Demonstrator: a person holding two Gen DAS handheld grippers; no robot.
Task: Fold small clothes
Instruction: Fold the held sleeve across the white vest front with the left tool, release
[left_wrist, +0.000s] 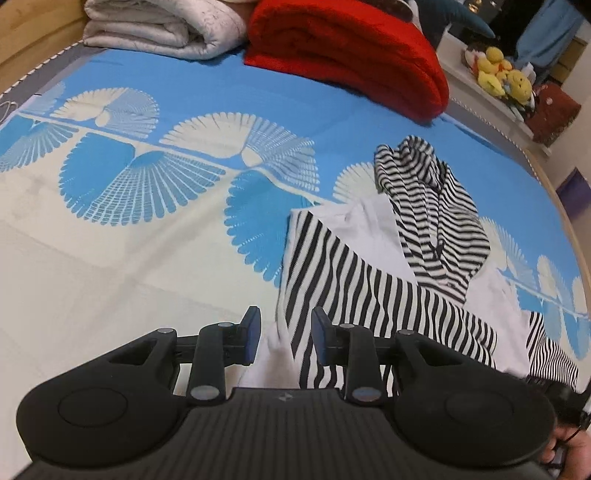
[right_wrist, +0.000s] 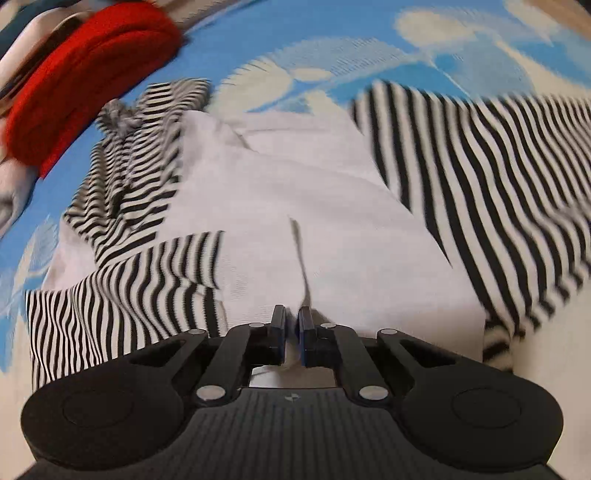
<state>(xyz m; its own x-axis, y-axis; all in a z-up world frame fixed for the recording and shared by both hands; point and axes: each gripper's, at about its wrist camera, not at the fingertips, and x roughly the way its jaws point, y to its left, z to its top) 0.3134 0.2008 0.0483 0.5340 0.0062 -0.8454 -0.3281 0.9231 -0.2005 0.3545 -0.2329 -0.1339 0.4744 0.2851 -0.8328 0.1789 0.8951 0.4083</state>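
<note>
The left wrist view takes in the whole bed (left_wrist: 110, 229): a blue and cream bedspread printed with fan shapes, a folded white quilt (left_wrist: 162, 27) at the far left, a folded red blanket (left_wrist: 351, 55) beside it, and yellow plush toys (left_wrist: 502, 75) on a white shelf past the far right corner. A bit of the person's hand (left_wrist: 570, 448) shows at the near right edge. The right wrist view is blurred and close to the cloth; of all that it shows only the red blanket (right_wrist: 88, 74) at the far left and patches of bedspread (right_wrist: 229, 44).

The hooded top (left_wrist: 373, 295) lies spread on the right half of the bed. It has a plain white body with black-and-white striped sleeves and a striped hood (left_wrist: 428, 206) crumpled at its far end. In the right view the hooded top (right_wrist: 295, 177) fills the middle, one striped sleeve (right_wrist: 122, 291) folded across the near left and the other sleeve (right_wrist: 480, 177) running off to the right.

The left tool (left_wrist: 286, 339) stands spread, its pads either side of the top's near left edge, not pressing it. The right tool (right_wrist: 291, 332) is pressed nearly together, pinching a raised ridge of the white fabric.

No writing can be read; each tool body carries only a small round emblem.
</note>
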